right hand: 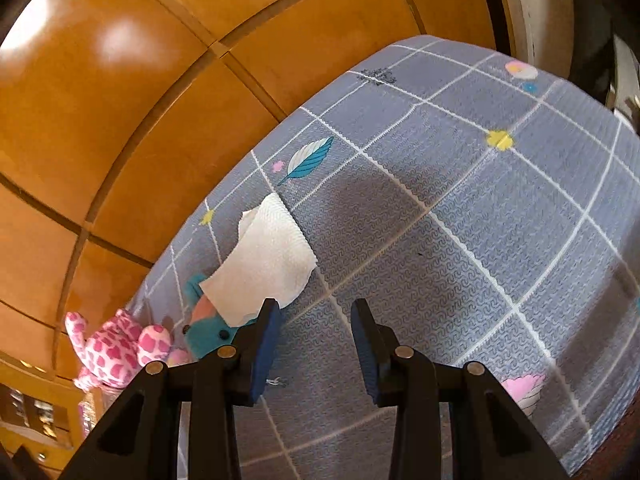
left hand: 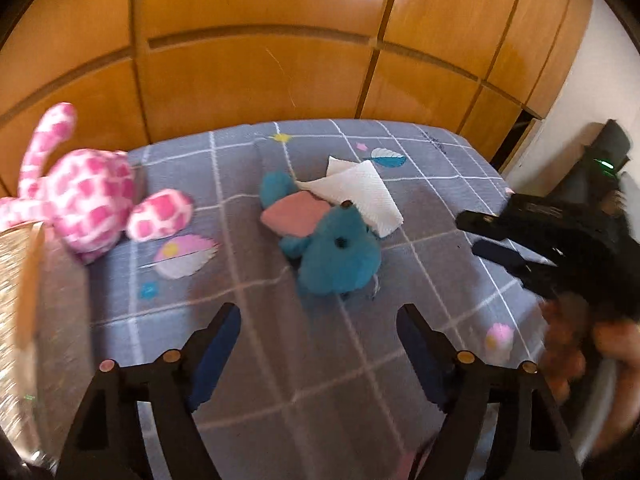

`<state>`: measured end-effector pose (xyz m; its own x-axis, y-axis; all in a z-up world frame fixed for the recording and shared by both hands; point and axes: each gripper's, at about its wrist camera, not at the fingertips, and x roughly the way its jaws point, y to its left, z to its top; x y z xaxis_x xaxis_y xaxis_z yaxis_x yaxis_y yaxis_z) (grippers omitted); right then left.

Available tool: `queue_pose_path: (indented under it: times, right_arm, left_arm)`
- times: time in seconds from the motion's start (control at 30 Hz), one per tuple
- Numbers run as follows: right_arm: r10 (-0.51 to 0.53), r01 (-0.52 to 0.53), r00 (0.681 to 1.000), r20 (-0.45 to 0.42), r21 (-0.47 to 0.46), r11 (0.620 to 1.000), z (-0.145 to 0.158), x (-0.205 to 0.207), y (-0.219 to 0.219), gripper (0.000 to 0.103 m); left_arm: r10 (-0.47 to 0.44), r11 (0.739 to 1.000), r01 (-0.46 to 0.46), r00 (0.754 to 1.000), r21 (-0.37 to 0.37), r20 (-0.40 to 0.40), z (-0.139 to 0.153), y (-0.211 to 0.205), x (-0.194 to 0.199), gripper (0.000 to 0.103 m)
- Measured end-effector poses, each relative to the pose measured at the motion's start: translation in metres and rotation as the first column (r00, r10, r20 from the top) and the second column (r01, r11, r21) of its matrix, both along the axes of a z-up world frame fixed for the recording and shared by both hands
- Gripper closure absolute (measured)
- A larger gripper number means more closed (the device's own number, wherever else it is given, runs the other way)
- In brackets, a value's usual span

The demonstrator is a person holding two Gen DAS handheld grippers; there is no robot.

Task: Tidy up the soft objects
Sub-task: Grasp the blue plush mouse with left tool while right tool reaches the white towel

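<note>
Two grippers are hovering over the grey checked bedspread (left hand: 320, 360): the left gripper (left hand: 318, 344) is standing wide with nothing between its jaws, just near of the blue plush toy (left hand: 340, 256), while the right gripper (right hand: 316, 344), at the right, is part-way apart and also empty. The blue toy is lying mid-bed with a white paper towel (right hand: 264, 260) draped across its far side, and the pink spotted plush (left hand: 92, 204) is sitting at the far left edge. To grip well, the left gripper is best lowering squarely over the toy's round body, straddling it before closing, and keeping the pads clear of the towel.
</note>
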<state>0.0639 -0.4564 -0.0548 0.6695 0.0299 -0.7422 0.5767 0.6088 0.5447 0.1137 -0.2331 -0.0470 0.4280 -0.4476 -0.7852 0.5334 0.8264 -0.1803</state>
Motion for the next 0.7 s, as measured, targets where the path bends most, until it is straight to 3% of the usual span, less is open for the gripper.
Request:
queue_pose_path:
  times: [0.1, 0.4, 0.43, 0.47, 0.5, 0.63, 0.7]
  right_arm:
    - [-0.022, 0.021, 1.000, 0.020, 0.048, 0.999, -0.003, -0.003, -0.006, 0.063]
    - [0.015, -0.019, 0.999, 0.035, 0.107, 0.994, -0.008, 0.001, -0.004, 0.063]
    - [0.022, -0.025, 0.999, 0.034, 0.111, 0.993, -0.008, 0.001, -0.004, 0.063]
    - [0.025, -0.029, 0.999, 0.036, 0.115, 0.993, -0.009, 0.002, -0.003, 0.063]
    - [0.028, -0.032, 0.999, 0.038, 0.118, 0.992, -0.009, 0.002, -0.003, 0.063]
    - [0.027, -0.032, 0.998, 0.050, 0.113, 0.993, -0.008, 0.001, -0.003, 0.063]
    - [0.025, -0.031, 0.998, 0.057, 0.106, 0.994, -0.006, 0.001, -0.003, 0.063]
  left_arm:
    - [0.024, 1.000, -0.024, 1.000, 0.000, -0.016, -0.009, -0.017, 0.015, 0.009]
    - [0.023, 0.992, -0.023, 1.000, 0.121, 0.000, -0.043, -0.069, 0.052, 0.010]
    - [0.012, 0.992, -0.012, 1.000, 0.127, 0.001, -0.047, -0.073, 0.054, 0.012]
    - [-0.004, 0.993, 0.005, 1.000, 0.121, -0.008, -0.050, -0.075, 0.056, 0.032]
    - [-0.033, 0.995, 0.037, 0.999, 0.093, -0.036, -0.053, -0.076, 0.058, 0.040]
    - [-0.038, 0.999, 0.038, 0.999, 0.030, -0.017, -0.041, -0.059, 0.051, 0.045]
    - [-0.036, 0.999, 0.035, 0.999, 0.009, 0.035, -0.026, -0.041, 0.037, 0.045]
